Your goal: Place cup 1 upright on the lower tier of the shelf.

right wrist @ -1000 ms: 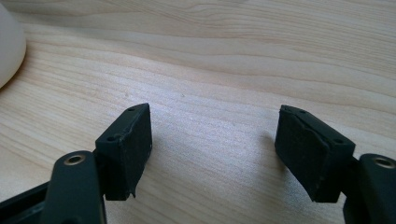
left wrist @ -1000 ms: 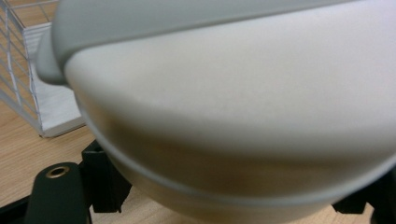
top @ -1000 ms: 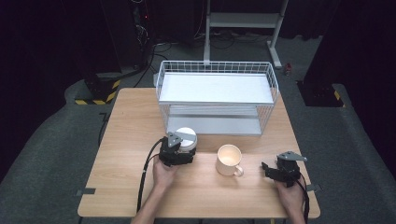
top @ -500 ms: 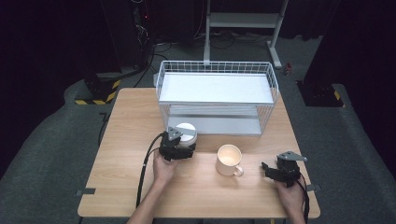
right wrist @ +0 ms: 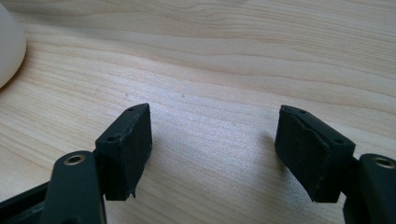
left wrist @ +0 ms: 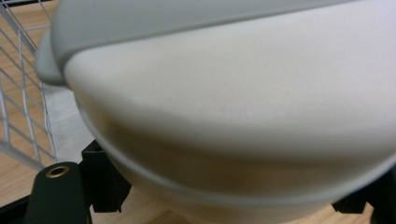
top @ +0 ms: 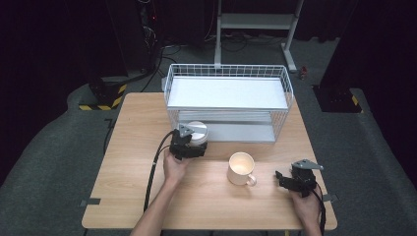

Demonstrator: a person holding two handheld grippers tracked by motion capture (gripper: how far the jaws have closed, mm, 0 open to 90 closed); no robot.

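While the high view puts the left gripper [top: 193,143] mid-frame, clamped on a white lidded bowl [top: 198,132] just before the wire rack [top: 227,73], the right gripper [top: 287,179] sits lower right, jaws apart, empty. Left gripper view: bowl [left wrist: 233,121] pinched between jaws. Right gripper view: open jaws over bare table [right wrist: 215,56].

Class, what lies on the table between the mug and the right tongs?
Nothing: bare wood separates the mug from the right tongs, seen in the high view.
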